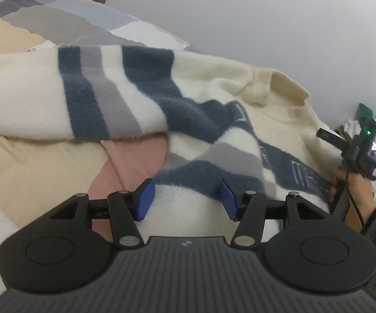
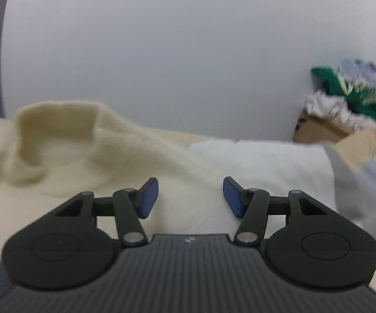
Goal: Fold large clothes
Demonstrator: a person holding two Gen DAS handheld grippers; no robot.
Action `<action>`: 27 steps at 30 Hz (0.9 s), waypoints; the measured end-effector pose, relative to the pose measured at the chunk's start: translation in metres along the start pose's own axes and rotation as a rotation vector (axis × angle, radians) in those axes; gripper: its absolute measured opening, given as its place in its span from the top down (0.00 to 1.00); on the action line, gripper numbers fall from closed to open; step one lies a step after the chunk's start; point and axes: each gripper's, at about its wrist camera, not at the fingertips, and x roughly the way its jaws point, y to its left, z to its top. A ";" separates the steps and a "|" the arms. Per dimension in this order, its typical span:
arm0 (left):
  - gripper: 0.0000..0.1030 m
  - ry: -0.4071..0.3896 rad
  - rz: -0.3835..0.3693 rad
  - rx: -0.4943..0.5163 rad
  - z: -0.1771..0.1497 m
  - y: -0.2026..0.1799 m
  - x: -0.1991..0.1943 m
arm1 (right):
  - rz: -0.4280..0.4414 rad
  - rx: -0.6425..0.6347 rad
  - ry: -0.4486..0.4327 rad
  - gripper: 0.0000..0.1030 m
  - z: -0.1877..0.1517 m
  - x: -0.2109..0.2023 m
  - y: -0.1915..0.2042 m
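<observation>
One sweater (image 1: pixel 188 99) lies on one patchwork quilt (image 1: pixel 44 26); beside the sweater's collar, one hand (image 1: pixel 355 190) holds one of two grippers (image 1: pixel 355 151), and the other gripper (image 1: pixel 188 198) is near its hem. Beyond the sweater stands one cardboard box (image 2: pixel 318 127) and one green bag (image 2: pixel 355 91).

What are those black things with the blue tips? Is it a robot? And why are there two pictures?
No robot here. A person holds a tool in each hand, a hand-held gripper with two blue fingers, and each carries a camera looking forward. One picture is from the left hand-held gripper, the other from the right hand-held gripper. Both are open and hold nothing. On the patchwork bedspread lies a cream sweater with blue and grey stripes, waiting to be folded. Its collar shows in the right picture, which is blurry.
</observation>
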 end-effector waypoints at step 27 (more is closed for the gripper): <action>0.38 -0.001 -0.023 0.048 -0.013 -0.006 -0.013 | 0.016 0.247 0.243 0.22 -0.001 -0.043 -0.185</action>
